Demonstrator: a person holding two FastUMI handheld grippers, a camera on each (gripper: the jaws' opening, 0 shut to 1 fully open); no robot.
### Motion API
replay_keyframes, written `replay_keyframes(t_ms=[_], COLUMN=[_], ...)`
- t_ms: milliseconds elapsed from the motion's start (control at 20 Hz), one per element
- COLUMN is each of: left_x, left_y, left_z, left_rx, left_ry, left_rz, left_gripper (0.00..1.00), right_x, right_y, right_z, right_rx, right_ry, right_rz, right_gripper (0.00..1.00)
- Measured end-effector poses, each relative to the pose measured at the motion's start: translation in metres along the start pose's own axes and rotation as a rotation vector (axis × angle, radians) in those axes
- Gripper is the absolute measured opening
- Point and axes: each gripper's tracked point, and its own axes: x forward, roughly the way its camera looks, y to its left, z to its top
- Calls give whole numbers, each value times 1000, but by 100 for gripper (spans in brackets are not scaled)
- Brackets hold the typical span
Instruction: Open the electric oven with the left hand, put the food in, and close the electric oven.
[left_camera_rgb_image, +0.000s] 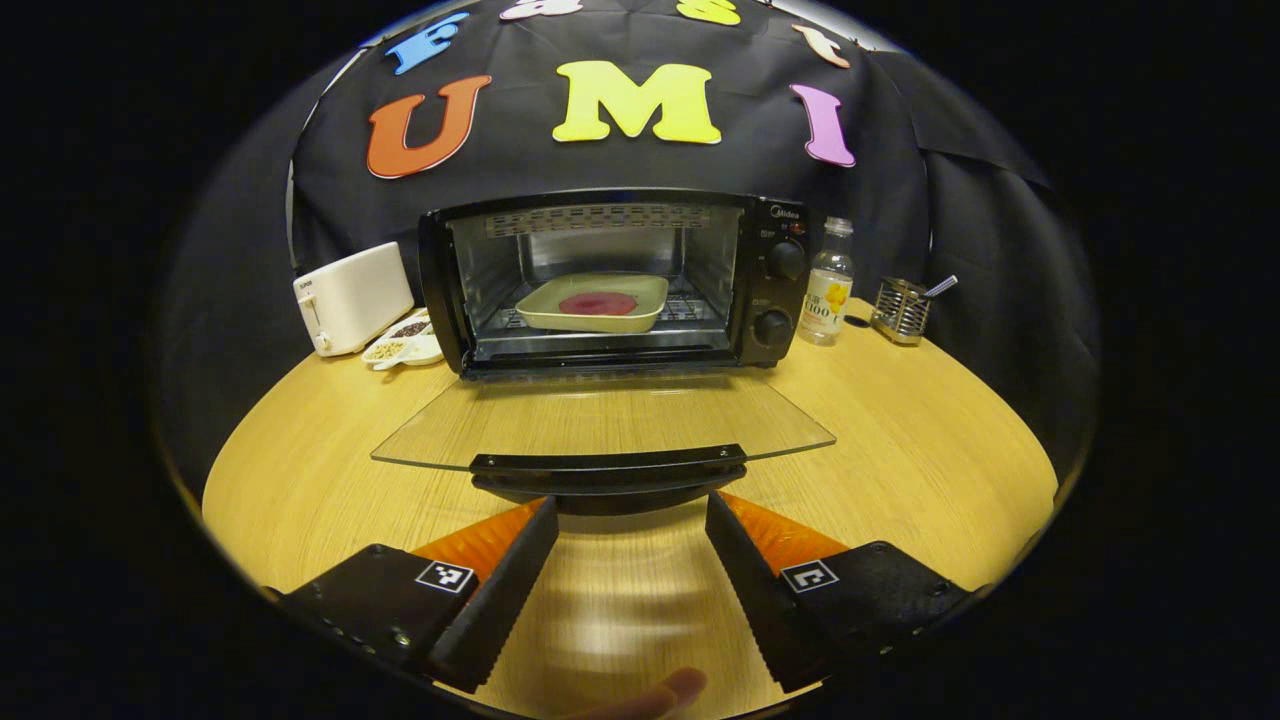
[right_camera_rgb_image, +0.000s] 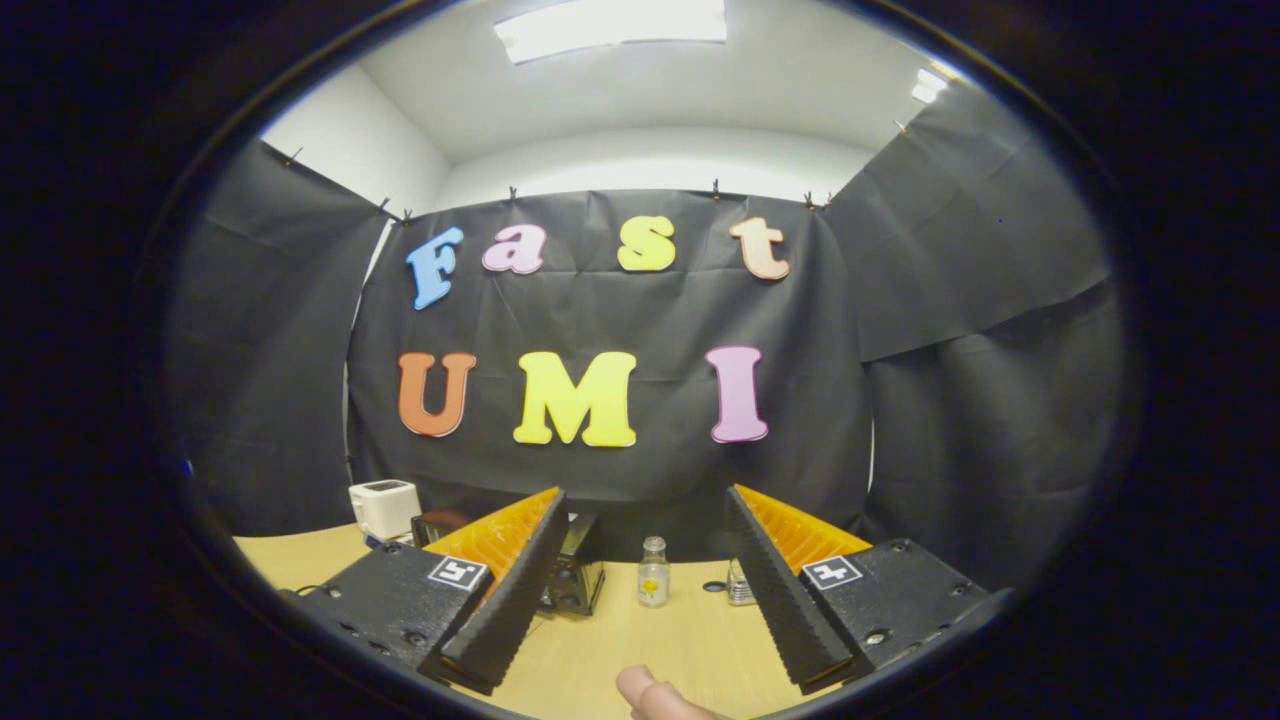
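The black electric oven (left_camera_rgb_image: 770, 270) stands at the back of the round wooden table (left_camera_rgb_image: 900, 470) with its glass door (left_camera_rgb_image: 600, 420) folded down flat. Inside, on the rack, a cream tray (left_camera_rgb_image: 598, 303) holds a dark red round piece of food (left_camera_rgb_image: 598, 302). My left gripper (left_camera_rgb_image: 630, 515) is open, its fingertips just in front of and slightly under the door's black handle (left_camera_rgb_image: 608, 467), touching nothing. My right gripper (right_camera_rgb_image: 645, 515) is open and empty, raised and aimed at the back wall; part of the oven (right_camera_rgb_image: 575, 575) shows behind its left finger.
A white toaster (left_camera_rgb_image: 350, 297) and a small white dish of seeds (left_camera_rgb_image: 405, 340) sit left of the oven. A clear bottle (left_camera_rgb_image: 828, 285) and a metal mesh holder (left_camera_rgb_image: 900, 310) stand to its right. A fingertip (left_camera_rgb_image: 660, 695) shows at the bottom edge.
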Motion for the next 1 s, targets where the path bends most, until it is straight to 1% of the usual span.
replay_keyframes(t_ms=[150, 300, 500, 650, 750, 850, 1000], left_x=[0, 0, -1, -5, -6, -6, -7], left_y=[0, 0, 2, 4, 5, 7, 8], left_z=[0, 1, 6, 21, 34, 42, 62], left_rx=[9, 6, -21, -26, 3, 21, 17], left_ry=[17, 13, 17, -19, -58, -60, -92], left_rz=[17, 24, 35, 38, 47, 62, 69], left_gripper=[95, 95, 95, 95, 95, 95, 97], right_x=[5, 8, 6, 5, 4, 4, 1], right_y=[-7, -4, -3, -2, -4, -3, -3], right_z=[-6, -10, -7, -4, -1, 0, 1], right_rx=[5, 11, 0, -6, -14, -22, -20], right_ry=[12, 19, 12, 9, 6, 5, 5], right_rz=[-8, -4, 0, 2, -6, -7, -6], right_gripper=[99, 99, 99, 99, 99, 99, 99])
